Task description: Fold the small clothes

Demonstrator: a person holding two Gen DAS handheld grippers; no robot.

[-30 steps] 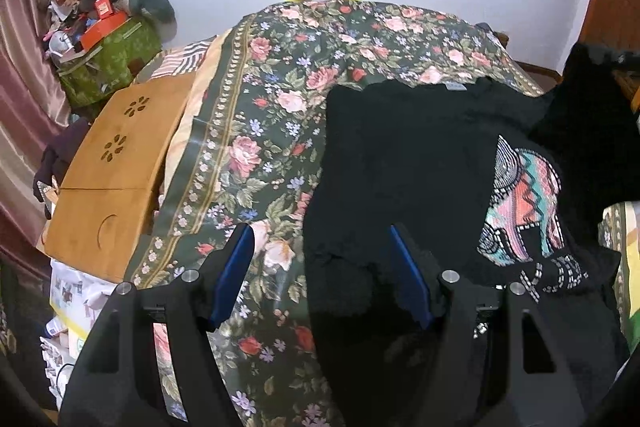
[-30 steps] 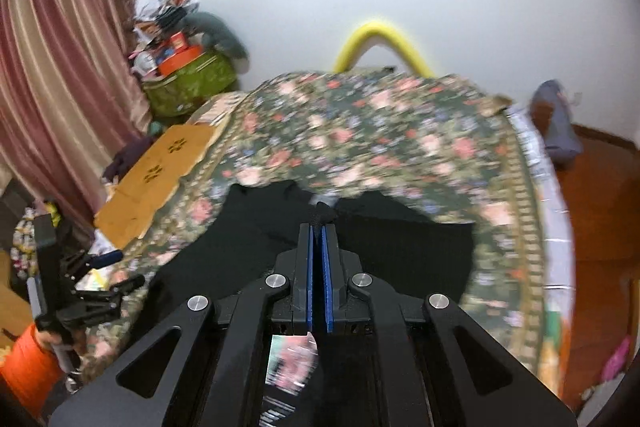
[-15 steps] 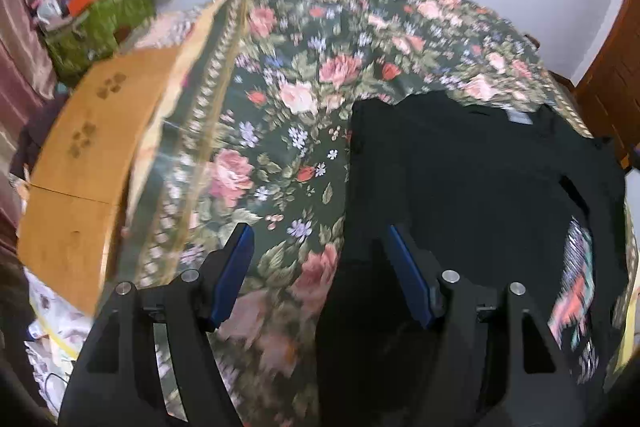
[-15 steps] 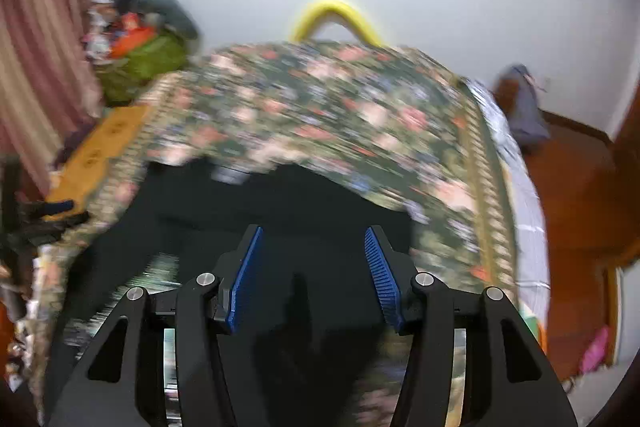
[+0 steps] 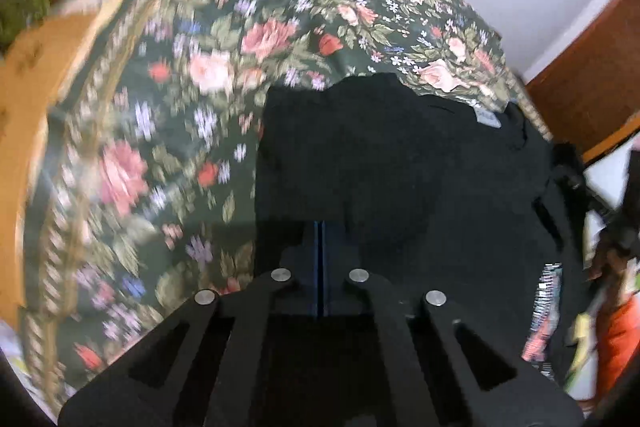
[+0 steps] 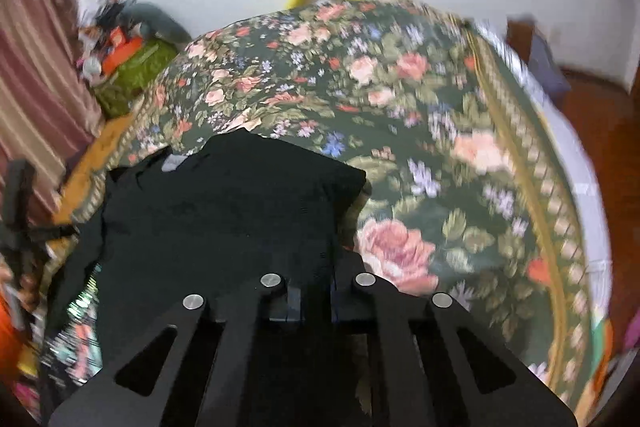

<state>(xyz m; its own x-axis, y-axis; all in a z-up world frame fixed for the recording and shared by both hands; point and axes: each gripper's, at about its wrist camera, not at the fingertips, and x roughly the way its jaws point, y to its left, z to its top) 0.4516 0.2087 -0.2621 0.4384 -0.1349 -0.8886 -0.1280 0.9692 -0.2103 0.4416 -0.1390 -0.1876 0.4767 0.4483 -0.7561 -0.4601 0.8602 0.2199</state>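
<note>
Shirt (image 5: 400, 167), black, lies flat on the bedspread (image 5: 180, 107), collar away from the cameras, ready for folding. Left hand-held gripper (image 5: 319, 231) and right hand-held gripper (image 6: 312, 291) are closed at the shirt's near side corners, apparently pinching cloth to lift.

A bed was seen, covered by a dark green floral bedspread (image 5: 192, 75) (image 6: 420, 115) with a gold patterned border. A black T-shirt (image 5: 400, 163) (image 6: 224, 203) was laid flat directly on the bedspread, its neck label turned toward the far end. The bedspread beyond the T-shirt was left bare.
</note>
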